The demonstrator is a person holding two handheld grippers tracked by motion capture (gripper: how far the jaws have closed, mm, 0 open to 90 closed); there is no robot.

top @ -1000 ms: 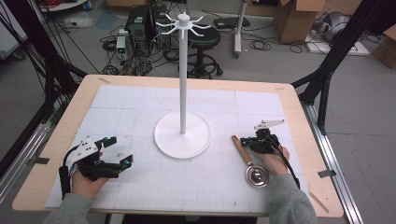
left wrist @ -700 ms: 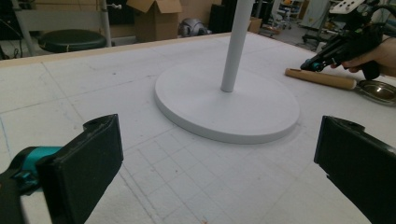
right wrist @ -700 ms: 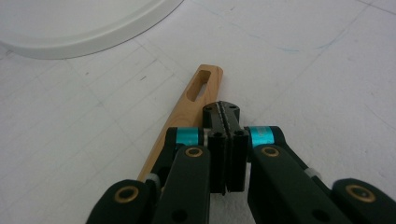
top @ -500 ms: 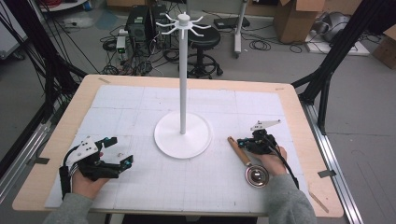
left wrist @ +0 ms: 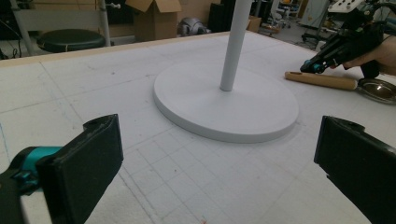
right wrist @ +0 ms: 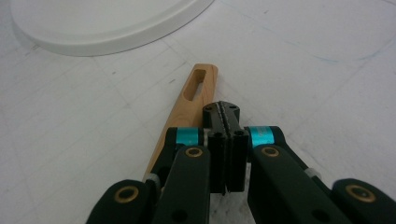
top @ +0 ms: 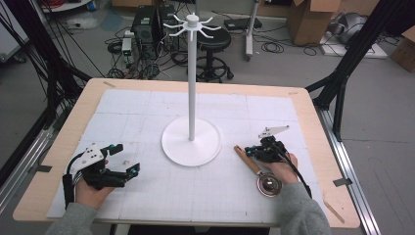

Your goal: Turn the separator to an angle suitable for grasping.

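Observation:
A spoon with a wooden handle (top: 246, 159) and a round metal bowl (top: 269, 185) lies on the white mat, right of the white stand's base (top: 191, 143). My right gripper (top: 248, 152) hovers low over that handle, shut with nothing between its jaws. In the right gripper view the closed tips (right wrist: 222, 112) sit just right of the slotted handle end (right wrist: 198, 86); whether they touch it I cannot tell. My left gripper (top: 126, 159) rests at the mat's near left, open and empty, its jaws (left wrist: 222, 177) spread wide toward the stand's base (left wrist: 224, 105).
A tall white pole (top: 192, 73) with hook arms at its top rises from the round base. The wooden table edge (top: 313, 122) frames the mat. Beyond the table lie cables, a stool and cardboard boxes on the floor.
My right gripper has edged a little to the left along the wooden handle, and the handle's far end sits slightly further left. The left gripper has stayed put.

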